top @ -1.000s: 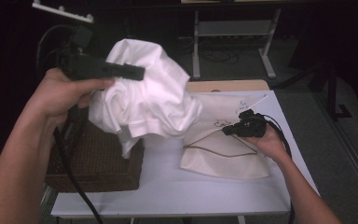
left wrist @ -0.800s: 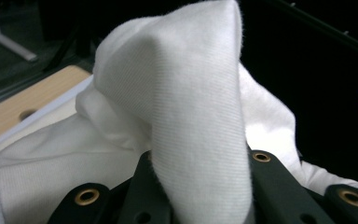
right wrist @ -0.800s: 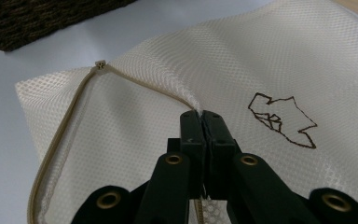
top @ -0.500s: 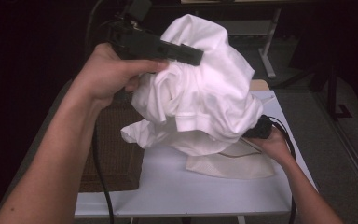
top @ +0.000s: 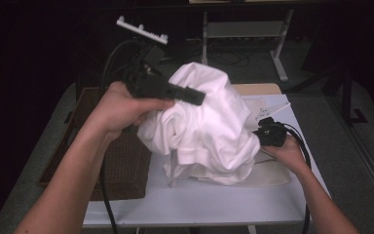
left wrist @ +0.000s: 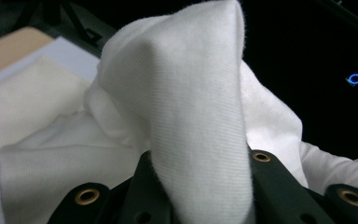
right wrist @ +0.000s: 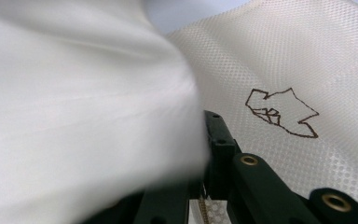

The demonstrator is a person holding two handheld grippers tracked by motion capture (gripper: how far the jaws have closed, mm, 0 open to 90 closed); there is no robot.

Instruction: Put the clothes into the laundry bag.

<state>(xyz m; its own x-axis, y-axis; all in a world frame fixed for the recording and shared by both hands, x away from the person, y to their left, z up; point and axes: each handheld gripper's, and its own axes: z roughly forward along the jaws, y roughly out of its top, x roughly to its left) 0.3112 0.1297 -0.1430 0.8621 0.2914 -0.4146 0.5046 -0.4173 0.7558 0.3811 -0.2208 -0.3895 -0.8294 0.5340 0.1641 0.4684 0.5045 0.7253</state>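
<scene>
White ribbed cloth (top: 209, 126), bunched, is pinched in the left claw (left wrist: 200, 205); right claw (top: 268, 134) clenched on a mesh bag (right wrist: 307, 70).

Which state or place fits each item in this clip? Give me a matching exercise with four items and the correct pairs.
Items:
1. white garment
2. cream mesh bag
3. brown woven mat
4. left gripper

Descriptions:
A. lies flat on the table's left side
B. shut on a fold of cloth, held above the table
C. bunched up and hanging from a gripper
D. flat on the table, with a brown outline drawing on it

Pairs: 1-C, 2-D, 3-A, 4-B
</scene>
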